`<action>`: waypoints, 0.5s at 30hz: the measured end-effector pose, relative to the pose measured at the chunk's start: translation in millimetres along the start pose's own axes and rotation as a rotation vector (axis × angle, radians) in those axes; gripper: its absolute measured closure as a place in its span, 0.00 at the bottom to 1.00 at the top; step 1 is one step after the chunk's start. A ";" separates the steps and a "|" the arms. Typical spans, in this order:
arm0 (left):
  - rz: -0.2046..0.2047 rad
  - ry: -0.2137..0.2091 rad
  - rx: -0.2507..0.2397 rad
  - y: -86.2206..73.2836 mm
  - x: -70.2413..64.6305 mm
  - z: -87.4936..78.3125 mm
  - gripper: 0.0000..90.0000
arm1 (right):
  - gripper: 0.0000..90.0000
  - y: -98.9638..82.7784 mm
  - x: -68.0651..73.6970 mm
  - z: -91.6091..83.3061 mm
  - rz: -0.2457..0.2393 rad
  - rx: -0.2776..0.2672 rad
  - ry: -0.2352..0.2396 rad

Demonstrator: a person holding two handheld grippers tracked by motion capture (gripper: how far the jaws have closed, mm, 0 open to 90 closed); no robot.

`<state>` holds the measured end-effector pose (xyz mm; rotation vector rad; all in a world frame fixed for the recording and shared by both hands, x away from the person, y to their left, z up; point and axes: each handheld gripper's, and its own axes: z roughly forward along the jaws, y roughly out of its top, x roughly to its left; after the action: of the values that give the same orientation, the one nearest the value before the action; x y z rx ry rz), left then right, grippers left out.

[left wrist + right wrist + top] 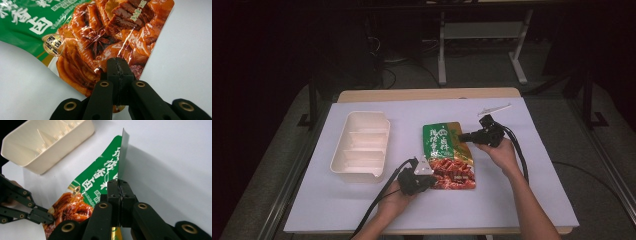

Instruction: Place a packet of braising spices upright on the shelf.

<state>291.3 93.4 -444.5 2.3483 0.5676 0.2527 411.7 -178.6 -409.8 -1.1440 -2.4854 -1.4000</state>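
One snack pouch (448,155) lies on the white-covered surface (512,200), a little toward the near edge from its middle – green at the far end with white lettering, printed with glossy brown braised food at the near end. Two hand-held grippers are clamped on it, one at each end.

The left hand-held gripper (426,176) comes in from the near edge and bites the pouch's near left corner; in the left gripper view its jaws are pressed together with the foil edge pinched between them (117,67). The right hand-held gripper (464,137) reaches from the right side and is clenched on the pouch's far right edge. In the right gripper view its jaws meet on the film (119,188), and that edge of the pouch stands up off the surface in a thin upright flap above the jaws, while the rest slopes down toward the left hand-held gripper seen at the lower left of that view.

One cream plastic tray (360,146) sits on the left half of the surface, well apart from the pouch – long and narrow, split by dividers into three compartments, all bare. One small pale strip (494,108), too small to identify, lies near the far right edge of the surface, beyond the right hand-held gripper and apart from it.

Two forearms enter from the near edge, one hand behind each hand-held gripper.
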 end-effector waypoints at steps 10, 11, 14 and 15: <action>-0.006 -0.002 -0.003 -0.8 0.5 -0.3 1.00 | 0.86 -9.1 -13.8 24.4 0.065 0.088 0.011; -0.006 -0.005 -0.007 -1.2 0.6 -0.2 1.00 | 0.86 -9.1 -13.8 24.4 0.065 0.088 0.011; -0.006 -0.007 -0.015 -2.4 1.2 -0.4 1.00 | 0.90 -11.5 -16.6 30.2 0.082 0.111 0.000; -0.007 -0.008 -0.017 -2.6 1.5 -0.3 1.00 | 0.91 -13.2 -17.1 35.5 0.084 0.127 -0.001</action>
<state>291.6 96.0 -445.9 2.3297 0.5670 0.2435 425.7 -165.4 -446.6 -1.2073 -2.4557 -1.2018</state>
